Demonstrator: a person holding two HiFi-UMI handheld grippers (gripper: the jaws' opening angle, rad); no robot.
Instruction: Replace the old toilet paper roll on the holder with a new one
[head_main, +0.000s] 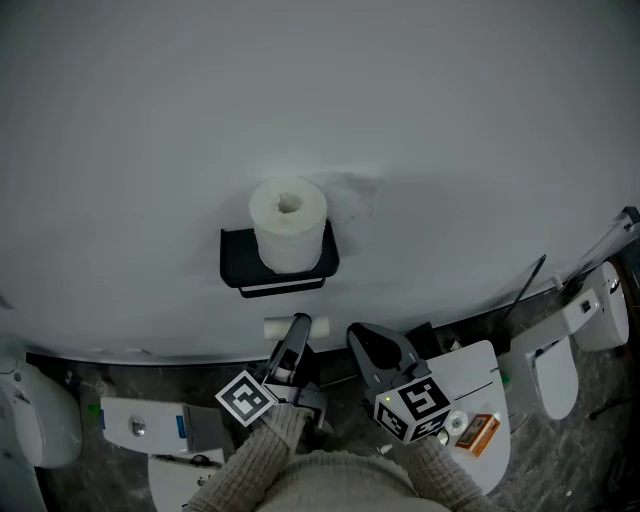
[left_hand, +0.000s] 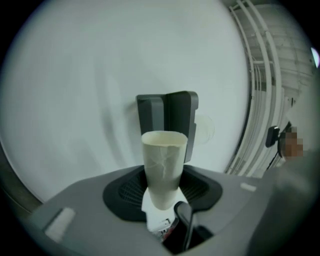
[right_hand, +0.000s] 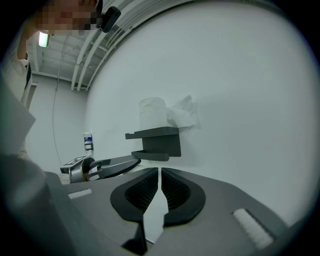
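left tongs (head_main: 295, 336): jaws wide, clamped on bare cardboard tube (left_hand: 164, 165) | new roll (head_main: 288, 225): upright on top of black wall holder (head_main: 232, 262) | right tongs (right_hand: 159, 192): jaws together, empty | step: probably old core off, new roll placed | next: bin the tube, check the roll's seat

Full roll (head_main: 288, 222) upright on black holder (head_main: 232, 262) (wall-mounted), left gripper (head_main: 298, 325) gripping empty tube (head_main: 275, 327)

We note a plain white wall (head_main: 320, 100) above a dark mottled floor (head_main: 565, 470). A white fixture (head_main: 553, 375) stands at right. An orange box (head_main: 478, 434) lies on a white lid (head_main: 478, 365). A thin black cable (head_main: 530, 283) crosses the wall's foot.
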